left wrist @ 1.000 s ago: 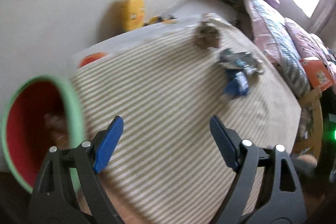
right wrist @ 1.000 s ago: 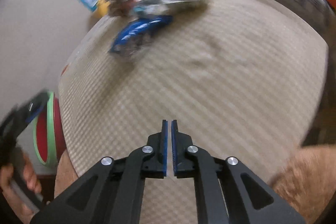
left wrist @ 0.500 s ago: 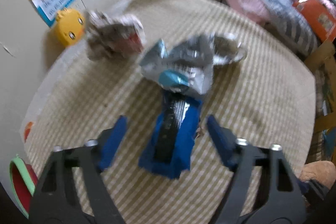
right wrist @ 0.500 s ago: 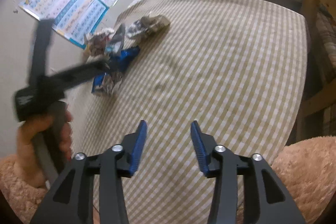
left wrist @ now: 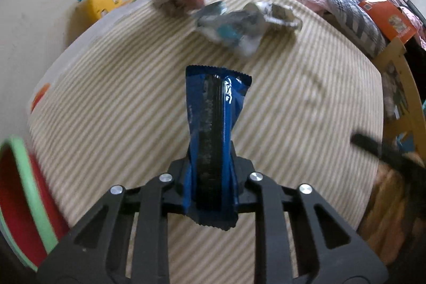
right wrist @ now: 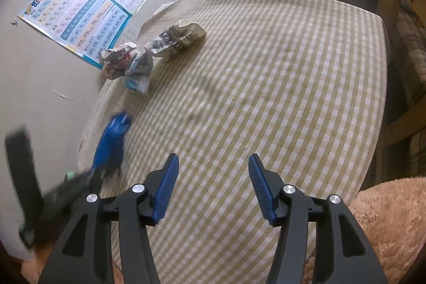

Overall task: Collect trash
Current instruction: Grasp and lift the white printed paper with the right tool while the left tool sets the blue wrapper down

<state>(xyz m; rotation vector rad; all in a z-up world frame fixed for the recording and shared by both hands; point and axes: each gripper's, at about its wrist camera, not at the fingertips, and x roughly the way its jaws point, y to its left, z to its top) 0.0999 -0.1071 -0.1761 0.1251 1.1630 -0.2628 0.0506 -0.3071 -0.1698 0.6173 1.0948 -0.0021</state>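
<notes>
Left wrist view shows the left gripper (left wrist: 211, 177) closed on the blue wrapper (left wrist: 215, 129); its jaws have just been closing and the wrapper is now pinched between them. The long axis of the wrapper runs straight forward from the jaws, so its free end stands out over the checked tablecloth (left wrist: 119, 103). The red bucket with the green rim (left wrist: 24, 198) is at the lower left of this view, beside the table edge and nearer to this hand than to the other one. I judge that the coming move is a swing to that side to drop the wrapper in.

The right gripper (right wrist: 213, 188) has no thing between its jaws; they have just been opening and stand apart over bare cloth. Seen from there, the held wrapper is at the left, close to the table edge.

Farther away, near the far left part of the table, lie three more pieces: the silver bag (right wrist: 138, 69), the crumpled paper ball (right wrist: 118, 60) touching it, and the torn printed carton (right wrist: 177, 39) just beside. From the right jaws they lie ahead and to the left; the carton lies slanted across this view
</notes>
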